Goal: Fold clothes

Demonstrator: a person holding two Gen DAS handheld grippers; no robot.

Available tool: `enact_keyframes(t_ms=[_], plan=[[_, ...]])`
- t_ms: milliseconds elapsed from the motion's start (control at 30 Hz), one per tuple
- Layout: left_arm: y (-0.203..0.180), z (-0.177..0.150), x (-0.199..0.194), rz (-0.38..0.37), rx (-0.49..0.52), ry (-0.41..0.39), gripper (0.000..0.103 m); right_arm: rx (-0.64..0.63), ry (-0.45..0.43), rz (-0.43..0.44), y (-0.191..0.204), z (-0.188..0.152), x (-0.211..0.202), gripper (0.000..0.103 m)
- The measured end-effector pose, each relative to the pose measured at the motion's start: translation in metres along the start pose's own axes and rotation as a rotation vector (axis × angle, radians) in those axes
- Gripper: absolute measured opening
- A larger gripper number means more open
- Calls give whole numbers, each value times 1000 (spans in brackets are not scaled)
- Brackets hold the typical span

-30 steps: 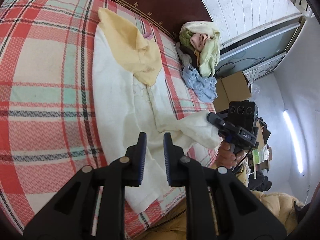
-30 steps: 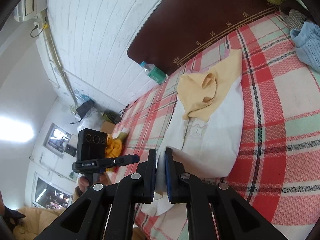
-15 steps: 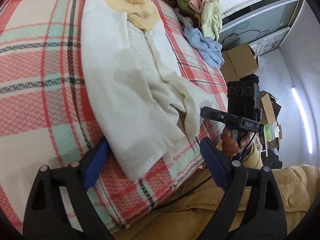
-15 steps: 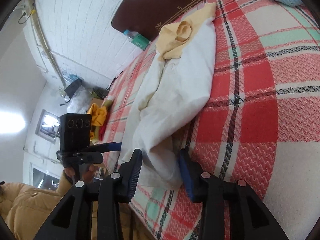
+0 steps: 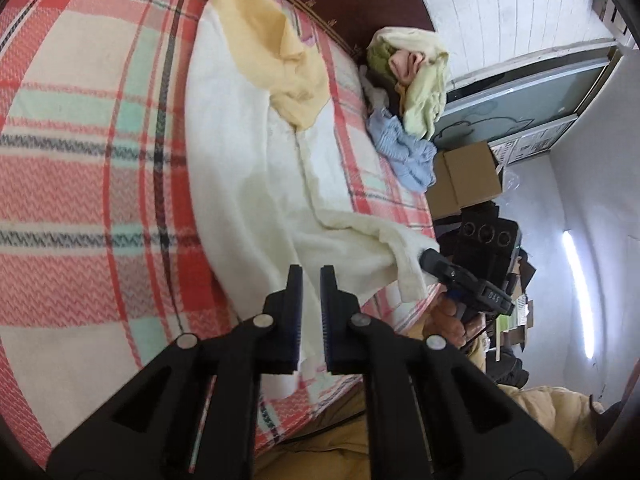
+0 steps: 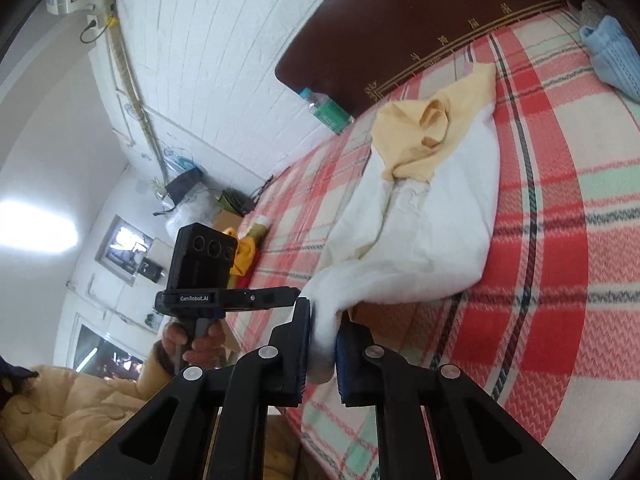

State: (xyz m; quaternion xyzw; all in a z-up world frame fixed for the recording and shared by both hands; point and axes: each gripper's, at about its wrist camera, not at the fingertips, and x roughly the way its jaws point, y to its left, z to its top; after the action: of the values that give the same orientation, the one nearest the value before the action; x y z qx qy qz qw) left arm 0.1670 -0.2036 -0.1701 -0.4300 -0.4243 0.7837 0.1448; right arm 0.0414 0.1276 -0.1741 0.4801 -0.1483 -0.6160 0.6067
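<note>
Both grippers are on the near hem of the white garment [image 5: 248, 184] now, right at the edge of the plaid bed [image 5: 80, 208]. The left gripper [image 5: 311, 280] has clamped down on the bottom edge of the cloth, white fabric showing between its blue pads. The right gripper [image 6: 322, 332] is closing too, with a bunched corner of the same garment squeezed between its pads and lifted a little off the bed.

Where does that leave the fold? Early, I'd say. The garment lies lengthwise on the bed, its yellow collar end [image 5: 280, 60] up toward the dark headboard [image 5: 352, 4], its sides already turned in toward the middle so the body is a narrow strip. What looks left is the lengthwise fold: carrying this held hem up the bed toward the collar, then flattening it.

And there's more waiting. A pile of clothes [image 5: 408, 76] sits by the headboard on the far side of the bed, with a blue knit piece [image 5: 404, 152] beside it, none of it folded as far as I can see.
</note>
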Motion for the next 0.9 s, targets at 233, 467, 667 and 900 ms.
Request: enact_keyframes(t_ms=[233, 467, 667, 900], plan=[[-16, 38, -10, 13, 64, -35, 10, 13, -57, 17, 0, 52, 6, 10], [-23, 68, -22, 86, 176, -107, 10, 103, -85, 5, -24, 112, 26, 10], [-27, 77, -13, 176, 279, -94, 10, 160, -79, -76, -57, 171, 58, 10], [-20, 79, 12, 325, 374, -48, 11, 265, -29, -240, -107, 207, 98, 33]])
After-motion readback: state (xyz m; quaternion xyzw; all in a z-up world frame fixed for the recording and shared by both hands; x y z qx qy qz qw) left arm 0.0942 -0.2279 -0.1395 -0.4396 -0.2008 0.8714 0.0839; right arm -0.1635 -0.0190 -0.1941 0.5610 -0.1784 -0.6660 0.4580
